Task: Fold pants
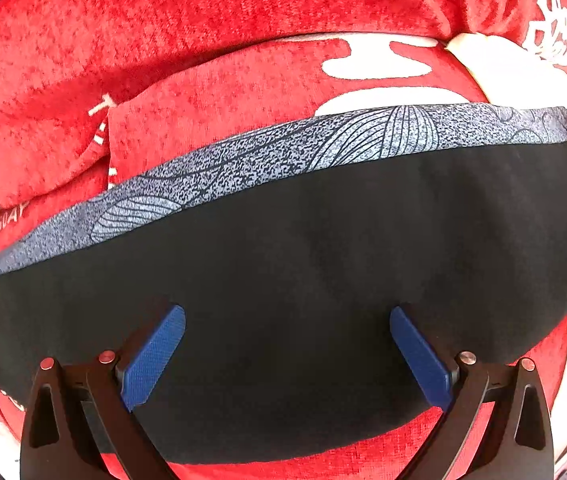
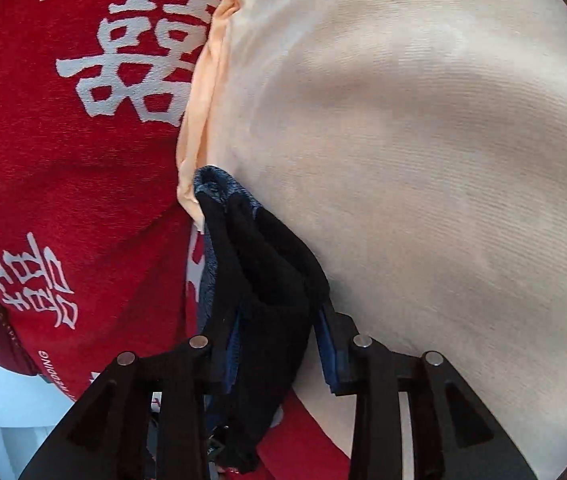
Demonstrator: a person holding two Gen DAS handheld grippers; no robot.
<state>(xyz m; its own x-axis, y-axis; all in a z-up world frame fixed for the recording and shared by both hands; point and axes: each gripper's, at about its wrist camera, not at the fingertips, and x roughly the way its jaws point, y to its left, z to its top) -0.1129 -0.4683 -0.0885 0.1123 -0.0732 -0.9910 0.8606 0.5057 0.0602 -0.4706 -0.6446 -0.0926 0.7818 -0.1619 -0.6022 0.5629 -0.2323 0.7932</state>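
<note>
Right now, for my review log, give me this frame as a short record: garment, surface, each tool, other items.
garment: black pants with a grey patterned band, lying flat in the left wrist view
surface: red cloth printed with white characters
left tool: open above the pants, holding nothing
right tool: shut on a bunched end of the pants
other items: beige fabric beside the right tool

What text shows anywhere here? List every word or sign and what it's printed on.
"囍", large white double-happiness character, on the red cloth, right wrist view.
"WEDDING", small white letters, partly cut off, near that cloth's lower edge.
"THE BIG DAY", faint and partly blurred, on the red cloth in the left wrist view.
Smaller white characters lower left in the right wrist view: too distorted to read surely.
The black pants: pattern only, no text.
</note>
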